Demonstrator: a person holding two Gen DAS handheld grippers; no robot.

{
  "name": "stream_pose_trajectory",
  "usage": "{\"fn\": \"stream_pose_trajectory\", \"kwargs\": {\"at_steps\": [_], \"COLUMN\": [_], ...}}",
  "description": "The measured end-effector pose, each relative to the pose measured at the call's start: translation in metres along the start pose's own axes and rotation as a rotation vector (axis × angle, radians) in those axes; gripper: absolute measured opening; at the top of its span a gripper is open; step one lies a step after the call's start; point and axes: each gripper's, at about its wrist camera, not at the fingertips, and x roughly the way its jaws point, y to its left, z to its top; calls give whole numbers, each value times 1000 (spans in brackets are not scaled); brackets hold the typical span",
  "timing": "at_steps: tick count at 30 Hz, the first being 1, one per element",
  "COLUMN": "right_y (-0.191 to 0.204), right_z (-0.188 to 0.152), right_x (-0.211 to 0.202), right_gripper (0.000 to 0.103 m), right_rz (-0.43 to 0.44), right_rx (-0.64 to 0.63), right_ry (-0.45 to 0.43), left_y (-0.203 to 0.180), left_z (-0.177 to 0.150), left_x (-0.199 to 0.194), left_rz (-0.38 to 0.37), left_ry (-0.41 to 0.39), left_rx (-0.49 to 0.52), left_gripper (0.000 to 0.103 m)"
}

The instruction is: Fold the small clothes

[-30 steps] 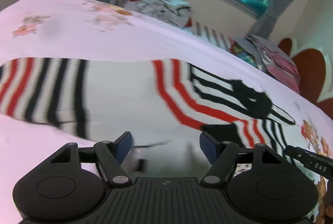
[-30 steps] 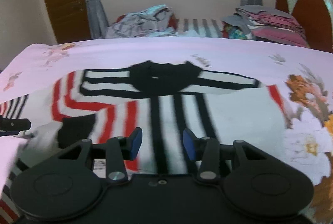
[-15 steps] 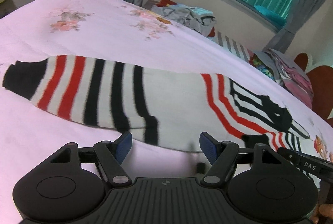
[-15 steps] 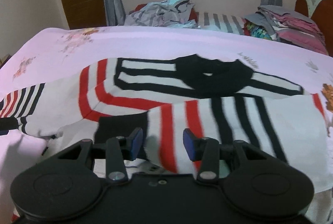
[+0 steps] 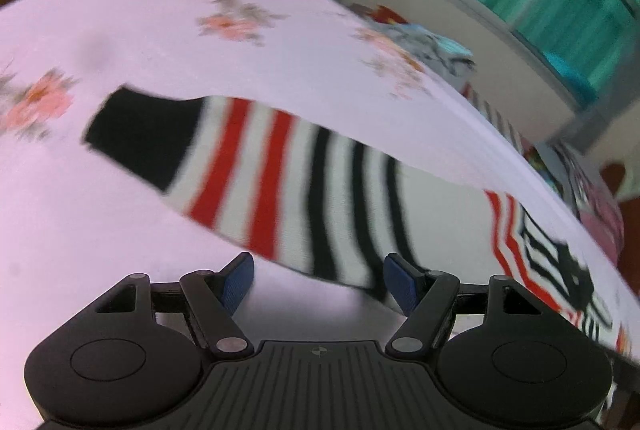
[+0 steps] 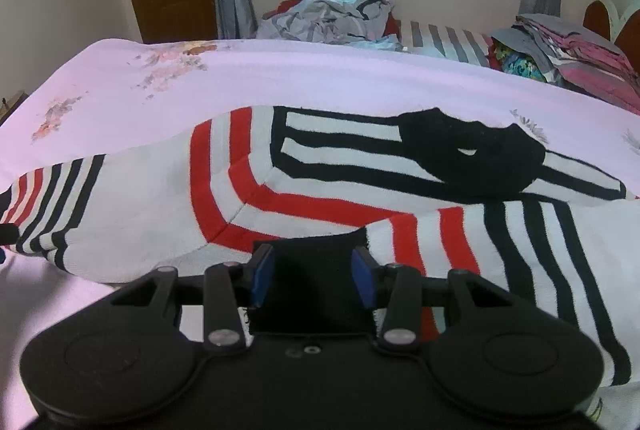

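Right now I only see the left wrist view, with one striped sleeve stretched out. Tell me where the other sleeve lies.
Observer: The other sleeve is folded across the body of the sweater, below the black collar.
Operator: Report the right gripper.
Observer: The right gripper is open. That sleeve's black cuff shows between its pads, and I cannot tell whether they touch it.
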Motion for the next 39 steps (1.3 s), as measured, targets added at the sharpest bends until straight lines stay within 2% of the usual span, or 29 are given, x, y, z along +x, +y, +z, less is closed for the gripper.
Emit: {"fn": "stream_pose_trajectory", "kwargs": {"at_steps": [5,11,12,13,15,18,20,24,29,34,39], "right_y": [2,4,4,4,3,4,3,4,-7,-30,-75], "right_z": [-2,-3,-3,-3,-4,-4,-4,-6,-1,-4,-19], "right_x": [6,12,12,13,13,14,14,20,5,-28,-54], "right_gripper": [42,42,42,42,42,42,42,43,42,43,43], "right_rz": [-16,-26,-27,-27,-26,-26,-26,-28,20,-4,-63], "right_rx": [2,-1,-2,0,3,6,5,-19,44,75,160], "right_ry": [13,23,23,22,23,23,24,36,-2,-65,-82], "left_y": [35,50,52,53,57,58,53,22,-53,-146,-230], "left_z": [3,16,18,20,22,22,24,32,35,9,-47], "left_x": [9,29,30,34,40,43,39,23,0,0,17], "left_rz": [-39,-107,-107,-100,-87,-70,-74,-136,-294,-458,-571], "left_ry": [-22,-89,-98,-106,-122,-140,-155,-199,-208,-131,3], "left_rx": [-132,-246,-257,-263,-280,-285,-263,-165,13,207,401], "left_gripper": [71,69,59,53,26,16,9,8,8,8,8]}}
